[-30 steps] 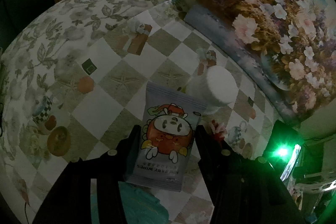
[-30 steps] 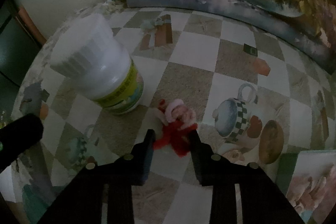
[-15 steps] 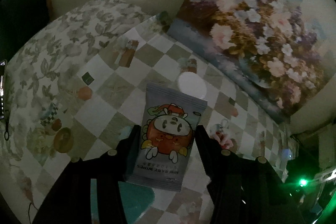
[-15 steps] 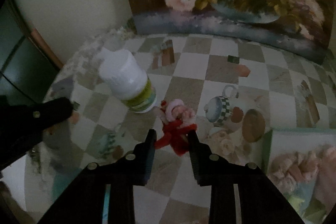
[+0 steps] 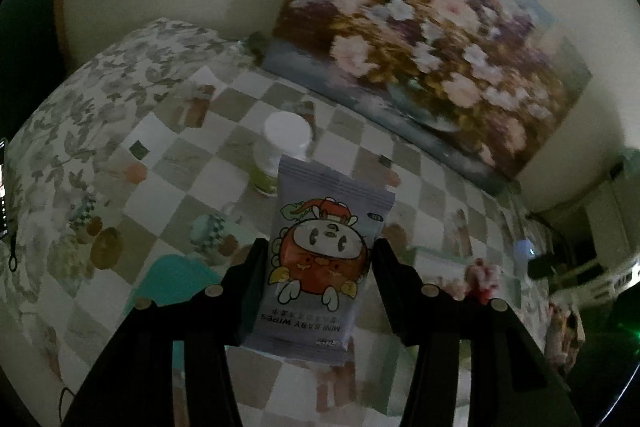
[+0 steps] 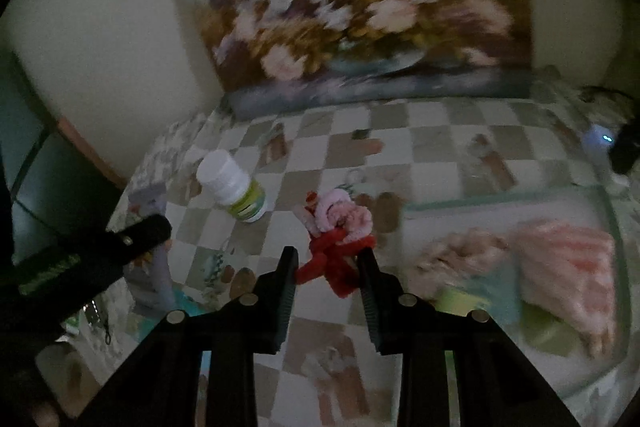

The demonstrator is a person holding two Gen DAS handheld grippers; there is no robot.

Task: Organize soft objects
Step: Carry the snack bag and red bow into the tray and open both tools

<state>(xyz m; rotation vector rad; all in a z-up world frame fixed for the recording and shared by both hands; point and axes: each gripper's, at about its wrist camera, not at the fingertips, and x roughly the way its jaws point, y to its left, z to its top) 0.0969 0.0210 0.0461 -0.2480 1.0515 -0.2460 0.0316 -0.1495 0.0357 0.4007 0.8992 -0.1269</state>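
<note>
The left tongs (image 5: 318,255) gripped a lilac foil pack of baby wipes (image 5: 320,267); the right tongs (image 6: 326,259) clamped a red-and-pink fuzzy chenille flower (image 6: 336,239). Both hung above the checkered tabletop (image 6: 432,143), nearer than the white plastic bottle (image 6: 232,185). Judged risk: the flower's thin stem could slip out. Since earlier, both tongs rose away from the bottle.

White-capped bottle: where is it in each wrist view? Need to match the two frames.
Left wrist: the white-capped bottle stands on the checked tablecloth just above centre, its lower part hidden behind the wipes pack held in the left gripper.
Right wrist: the bottle is left of centre, to the left of the pink and red plush toy.
Shared landmark: the flower painting against the wall.
</note>
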